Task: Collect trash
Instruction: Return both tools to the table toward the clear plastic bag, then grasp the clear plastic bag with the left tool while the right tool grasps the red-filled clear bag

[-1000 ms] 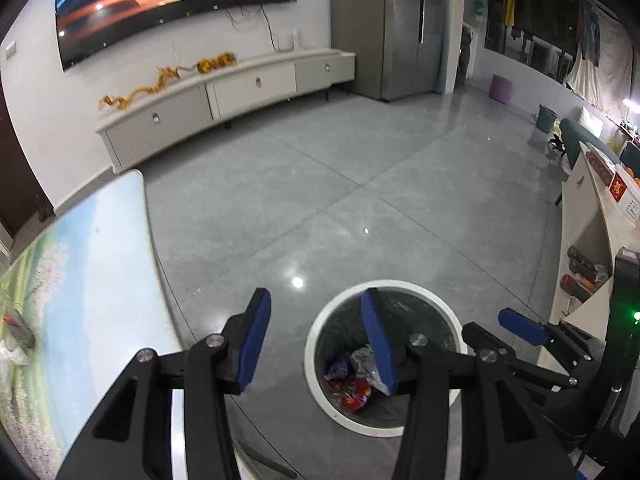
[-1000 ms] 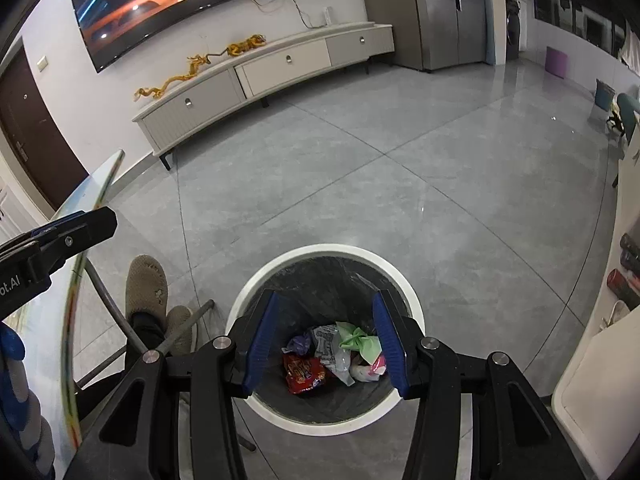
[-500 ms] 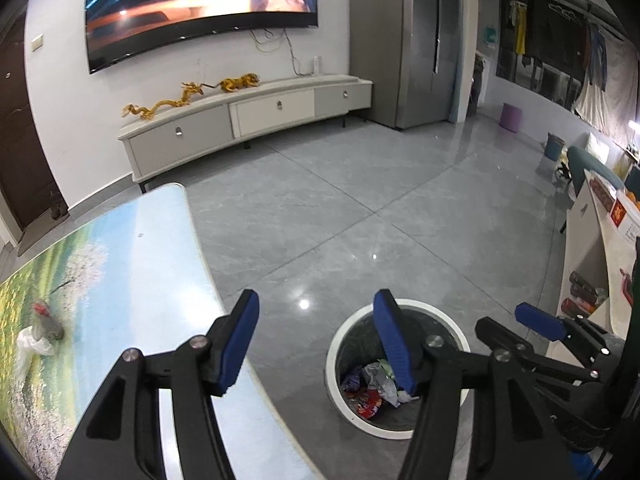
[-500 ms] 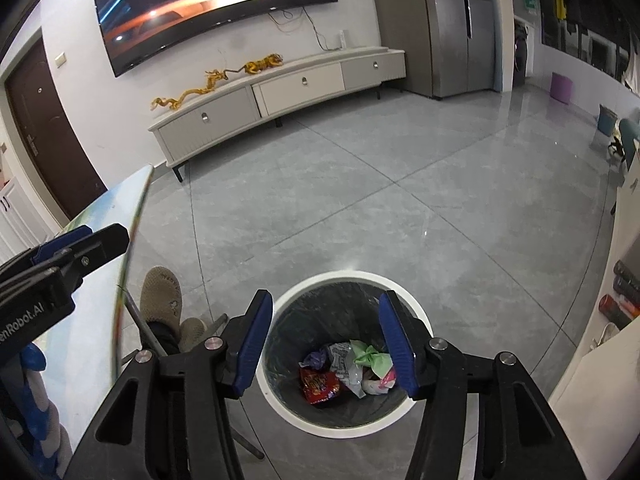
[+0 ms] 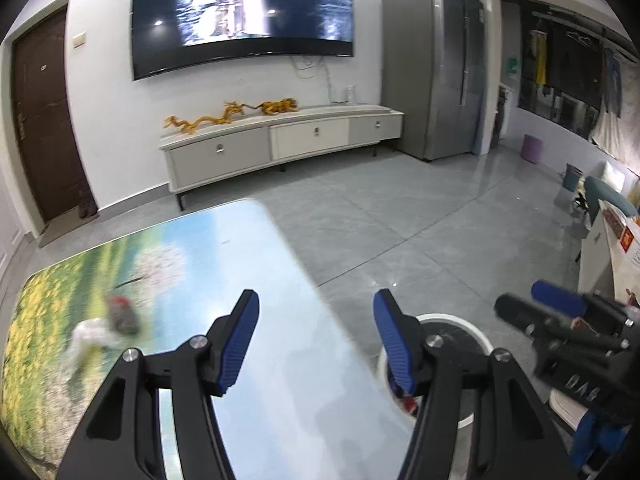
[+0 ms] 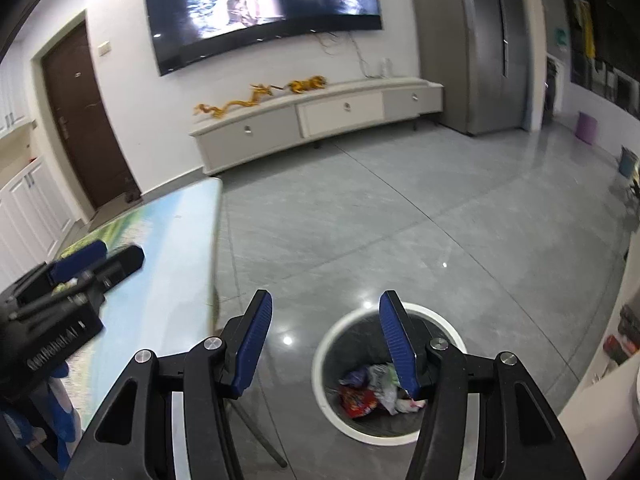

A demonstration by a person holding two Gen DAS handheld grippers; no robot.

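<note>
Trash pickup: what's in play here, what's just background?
In play: white wrapper and dark red-tipped scrap on the table; bin holding wrappers; left gripper and right gripper, both empty.

Background: TV, cabinet, fridge, door.

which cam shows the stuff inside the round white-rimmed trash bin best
The right wrist view: it looks down into the round white-rimmed trash bin, showing the crumpled wrappers at its bottom. In the left wrist view the left gripper's finger covers most of the bin.
</note>
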